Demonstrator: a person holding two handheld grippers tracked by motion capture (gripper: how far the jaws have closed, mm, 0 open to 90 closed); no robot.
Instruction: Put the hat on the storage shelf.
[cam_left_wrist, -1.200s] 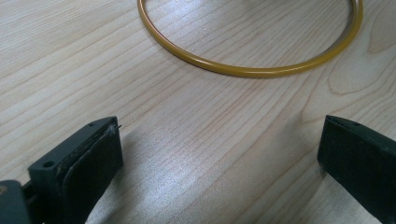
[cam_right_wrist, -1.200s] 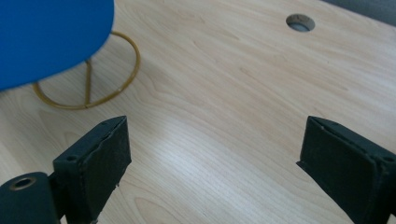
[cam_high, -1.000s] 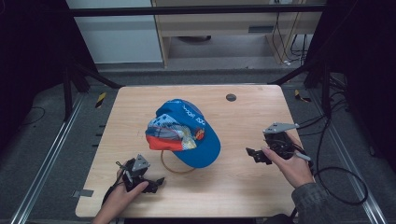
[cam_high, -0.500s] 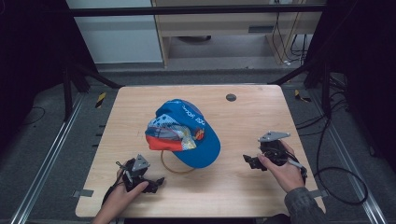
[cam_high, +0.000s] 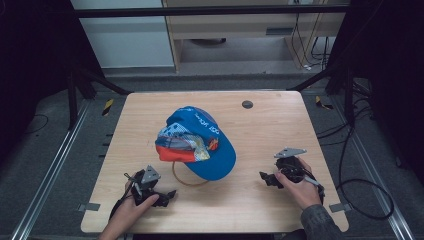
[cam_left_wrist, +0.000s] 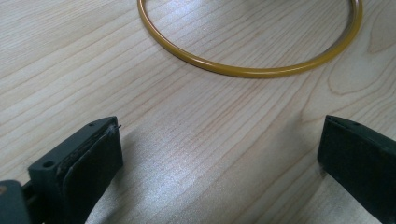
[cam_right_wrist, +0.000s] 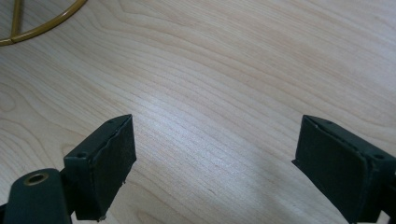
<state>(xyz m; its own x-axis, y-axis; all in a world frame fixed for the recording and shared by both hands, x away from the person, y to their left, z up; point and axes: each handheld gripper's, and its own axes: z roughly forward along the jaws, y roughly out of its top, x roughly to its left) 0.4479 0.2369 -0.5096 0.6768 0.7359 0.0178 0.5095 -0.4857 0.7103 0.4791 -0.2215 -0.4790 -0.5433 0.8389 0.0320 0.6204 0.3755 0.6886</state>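
Observation:
A blue cap (cam_high: 200, 142) with a red and patterned front lies in the middle of the wooden table (cam_high: 260, 130). A yellow ring (cam_high: 186, 180) pokes out from under its near edge; it also curves across the top of the left gripper view (cam_left_wrist: 247, 70) and the top left corner of the right gripper view (cam_right_wrist: 42, 23). My left gripper (cam_high: 167, 196) rests on the table near the front left, open, with bare wood between its jaws (cam_left_wrist: 219, 177). My right gripper (cam_high: 266, 179) sits low at the front right, open (cam_right_wrist: 215, 168), holding nothing.
A small dark round disc (cam_high: 247, 104) sits near the table's far edge. Cables (cam_high: 360, 200) trail off the right side onto the floor. A cabinet and wires stand behind the table.
The right gripper has come back toward the front edge and down onto the table. The left gripper and the cap have stayed put.

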